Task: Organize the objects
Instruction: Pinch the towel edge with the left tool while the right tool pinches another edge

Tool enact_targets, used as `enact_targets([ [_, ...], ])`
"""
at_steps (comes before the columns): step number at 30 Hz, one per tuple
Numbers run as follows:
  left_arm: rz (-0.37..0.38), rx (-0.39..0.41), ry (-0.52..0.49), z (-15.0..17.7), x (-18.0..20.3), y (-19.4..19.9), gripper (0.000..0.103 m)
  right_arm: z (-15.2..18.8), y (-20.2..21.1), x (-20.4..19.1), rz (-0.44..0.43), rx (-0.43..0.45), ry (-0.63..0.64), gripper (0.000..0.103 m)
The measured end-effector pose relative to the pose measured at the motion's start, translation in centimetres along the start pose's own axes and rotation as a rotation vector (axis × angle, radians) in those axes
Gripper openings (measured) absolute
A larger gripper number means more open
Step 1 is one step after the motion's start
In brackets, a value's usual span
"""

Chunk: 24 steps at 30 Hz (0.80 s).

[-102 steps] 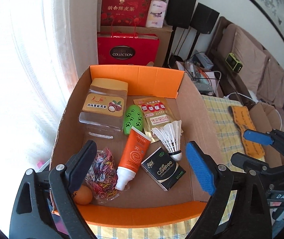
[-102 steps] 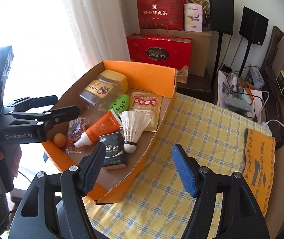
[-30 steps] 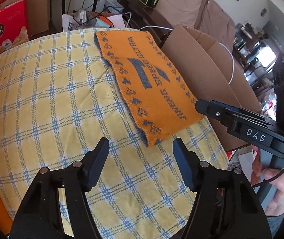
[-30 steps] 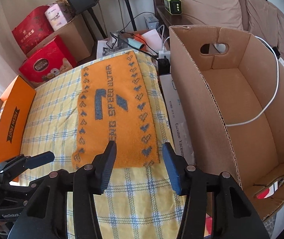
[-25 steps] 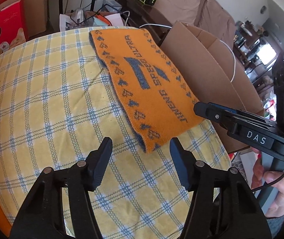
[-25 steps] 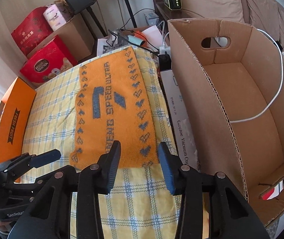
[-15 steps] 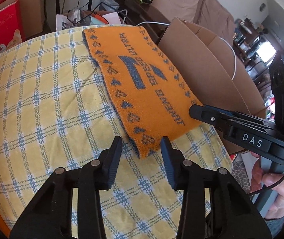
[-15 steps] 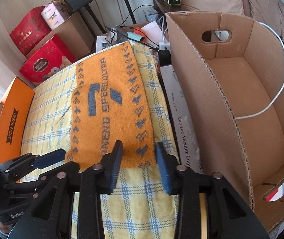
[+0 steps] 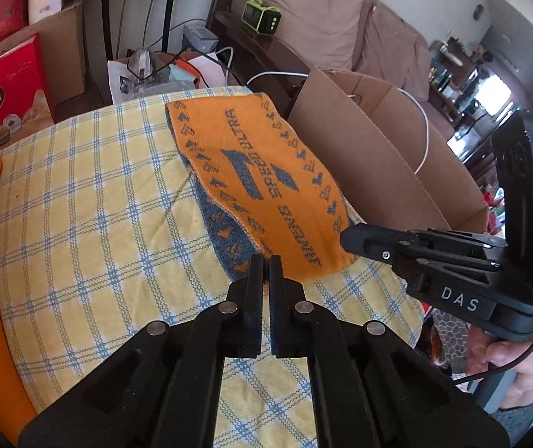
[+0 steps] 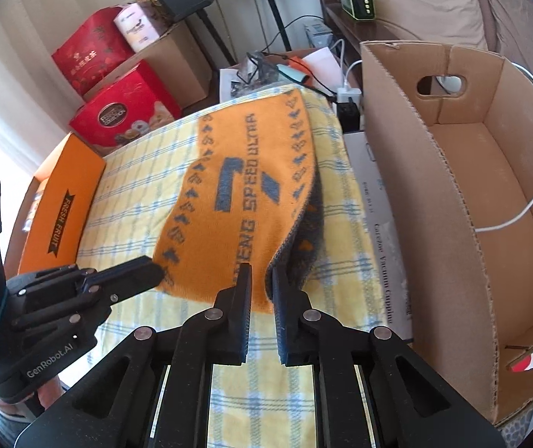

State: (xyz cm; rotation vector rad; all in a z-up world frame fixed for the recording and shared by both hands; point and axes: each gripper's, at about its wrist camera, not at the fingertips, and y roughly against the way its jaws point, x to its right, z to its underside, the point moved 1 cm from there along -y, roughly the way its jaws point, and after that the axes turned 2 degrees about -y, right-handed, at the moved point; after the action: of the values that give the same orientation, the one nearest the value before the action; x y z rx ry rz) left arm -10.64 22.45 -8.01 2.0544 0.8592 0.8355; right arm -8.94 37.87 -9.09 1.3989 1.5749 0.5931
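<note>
An orange towel [image 9: 266, 171] with blue lettering lies on the yellow checked tablecloth [image 9: 98, 242]. My left gripper [image 9: 265, 261] has its jaws closing tight on the towel's near left corner, and the blue underside shows there. The right wrist view shows my right gripper [image 10: 260, 274] with jaws closing on the towel's [image 10: 229, 201] near right corner, which is raised and folded so its blue underside shows. Each gripper appears in the other's view: the right gripper [image 9: 344, 239] at the towel's right edge, the left gripper [image 10: 156, 268] at its left edge.
An open brown cardboard box [image 10: 490, 201] stands right of the table, with a white cable in it. A white carton [image 10: 382, 224] sits between box and table. An orange fruit box [image 10: 61, 201] is at the table's left. Red gift boxes [image 10: 124, 112] stand behind.
Both grippers' jaws have gone from wide apart to shut on the towel's near corners. The towel's near edge has come up off the tablecloth, baring its blue underside.
</note>
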Motion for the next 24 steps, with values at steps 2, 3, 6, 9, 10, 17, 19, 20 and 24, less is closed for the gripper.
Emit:
enact_targets([
  [2, -0.015, 0.017, -0.006, -0.2, -0.1, 1.2, 0.002, 0.2, 0.2, -0.7, -0.014, 0.002, 0.013, 0.009],
  [3, -0.024, 0.030, -0.010, -0.3, -0.3, 1.9, 0.002, 0.3, 0.3, -1.0, -0.023, 0.002, 0.021, 0.009],
  [6, -0.045, 0.058, -0.010, -0.4, -1.2, 3.9, 0.002, 0.7, 0.7, -2.5, -0.051, -0.003, 0.053, 0.009],
  [9, -0.057, 0.068, 0.004, -0.5, -2.6, 5.3, 0.002, 1.4, 0.7, -4.3, -0.078, -0.015, 0.095, 0.009],
  [10, -0.058, 0.065, 0.011, -0.5, -3.0, 5.6, 0.002, 1.7, 0.5, -5.0, -0.094, -0.023, 0.110, 0.009],
  [17, -0.139, 0.046, 0.027, 0.8, -5.4, 6.5, 0.003, 2.8, 0.0, -9.2, -0.087, -0.039, 0.219, 0.010],
  [19, -0.163, 0.042, 0.045, 1.3, -6.0, 6.4, 0.020, 2.4, 0.0, -9.1, -0.086, -0.030, 0.206, 0.012],
  [20, -0.158, 0.039, 0.058, 1.5, -6.3, 6.3, 0.024, 2.1, 0.1, -8.9, -0.080, -0.024, 0.198, 0.012],
  [24, -0.121, 0.003, 0.095, 3.1, -6.4, 5.4, 0.033, 0.6, 0.5, -7.9, -0.037, 0.009, 0.174, 0.017],
])
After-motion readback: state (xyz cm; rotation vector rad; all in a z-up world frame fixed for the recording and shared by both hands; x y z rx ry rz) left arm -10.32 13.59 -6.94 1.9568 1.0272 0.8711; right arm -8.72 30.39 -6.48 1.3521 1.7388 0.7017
